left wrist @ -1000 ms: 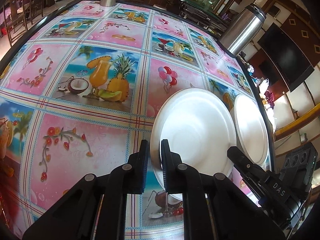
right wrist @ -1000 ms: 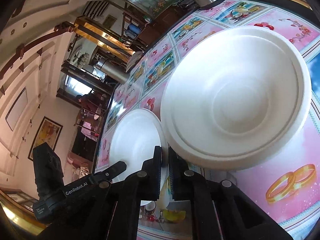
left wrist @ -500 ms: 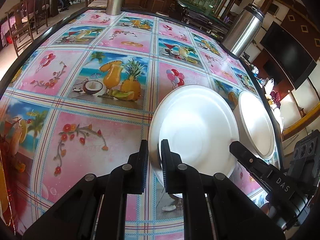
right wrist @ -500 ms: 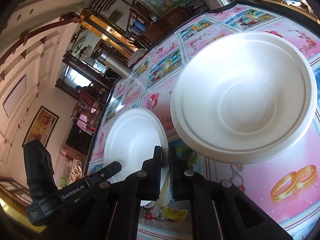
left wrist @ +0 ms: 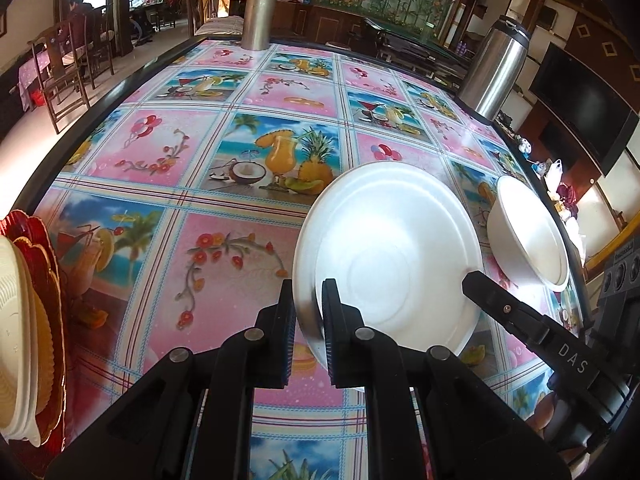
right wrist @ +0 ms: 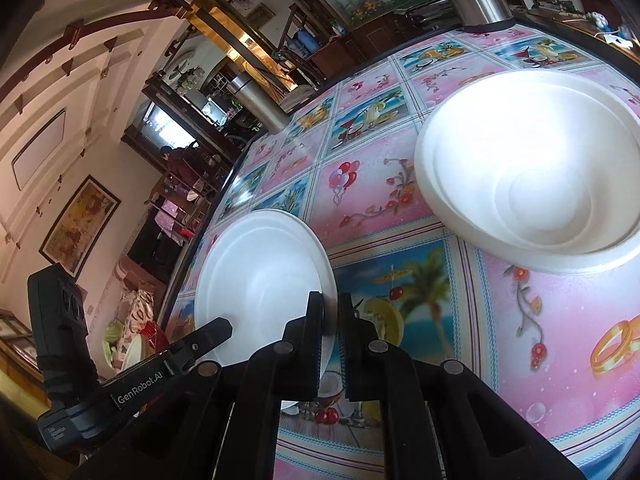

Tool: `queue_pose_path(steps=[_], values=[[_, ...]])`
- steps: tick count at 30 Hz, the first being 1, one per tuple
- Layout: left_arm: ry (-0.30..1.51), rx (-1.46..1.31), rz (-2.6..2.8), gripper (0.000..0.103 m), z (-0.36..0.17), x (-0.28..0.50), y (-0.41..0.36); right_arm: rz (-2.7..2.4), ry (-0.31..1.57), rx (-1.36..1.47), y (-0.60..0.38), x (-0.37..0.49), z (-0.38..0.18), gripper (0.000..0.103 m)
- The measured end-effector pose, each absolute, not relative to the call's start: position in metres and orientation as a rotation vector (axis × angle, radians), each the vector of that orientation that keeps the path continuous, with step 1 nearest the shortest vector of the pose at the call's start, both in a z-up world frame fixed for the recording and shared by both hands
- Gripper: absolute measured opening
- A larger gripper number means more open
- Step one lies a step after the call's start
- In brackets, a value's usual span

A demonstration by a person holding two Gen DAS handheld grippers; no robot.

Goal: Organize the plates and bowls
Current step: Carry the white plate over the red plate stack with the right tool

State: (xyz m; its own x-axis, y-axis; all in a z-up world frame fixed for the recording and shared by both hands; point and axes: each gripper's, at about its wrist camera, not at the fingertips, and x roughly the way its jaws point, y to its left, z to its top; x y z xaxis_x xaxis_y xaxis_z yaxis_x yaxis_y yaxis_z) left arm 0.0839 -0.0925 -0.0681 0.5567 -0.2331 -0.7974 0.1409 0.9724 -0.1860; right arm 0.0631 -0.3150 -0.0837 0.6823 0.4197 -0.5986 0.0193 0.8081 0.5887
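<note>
My left gripper (left wrist: 309,312) is shut on the near rim of a white plate (left wrist: 392,256) and holds it above the table. My right gripper (right wrist: 330,320) is shut on the rim of a white bowl (right wrist: 264,276); in the left wrist view this bowl (left wrist: 528,236) hangs to the right of the plate. In the right wrist view the plate held by the left gripper (right wrist: 532,176) fills the upper right. A stack of white, tan and red dishes (left wrist: 28,320) sits at the table's left edge.
The table (left wrist: 224,152) has a pink and blue patterned cover. Two steel flasks stand on it, one at the far edge (left wrist: 258,12) and one at the right (left wrist: 496,72). Chairs and a seated person (left wrist: 78,12) are beyond the left side.
Both grippers have lifted and drawn back with their dishes. The plate and bowl have moved apart. The stack of dishes has come into view at the left.
</note>
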Motion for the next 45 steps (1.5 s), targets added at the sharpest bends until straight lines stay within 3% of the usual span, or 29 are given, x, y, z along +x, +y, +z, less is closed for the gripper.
queue_pose_path(steps=[26, 45], values=[[0.779, -0.11, -0.104, 0.011, -0.013, 0.034, -0.001, 0.436, 0.699, 0.581, -0.23, 0.046, -0.051, 0.007], [0.705, -0.148, 0.099, 0.011, 0.005, 0.012, 0.093, 0.639, 0.704, 0.475, -0.108, 0.058, -0.006, 0.007]])
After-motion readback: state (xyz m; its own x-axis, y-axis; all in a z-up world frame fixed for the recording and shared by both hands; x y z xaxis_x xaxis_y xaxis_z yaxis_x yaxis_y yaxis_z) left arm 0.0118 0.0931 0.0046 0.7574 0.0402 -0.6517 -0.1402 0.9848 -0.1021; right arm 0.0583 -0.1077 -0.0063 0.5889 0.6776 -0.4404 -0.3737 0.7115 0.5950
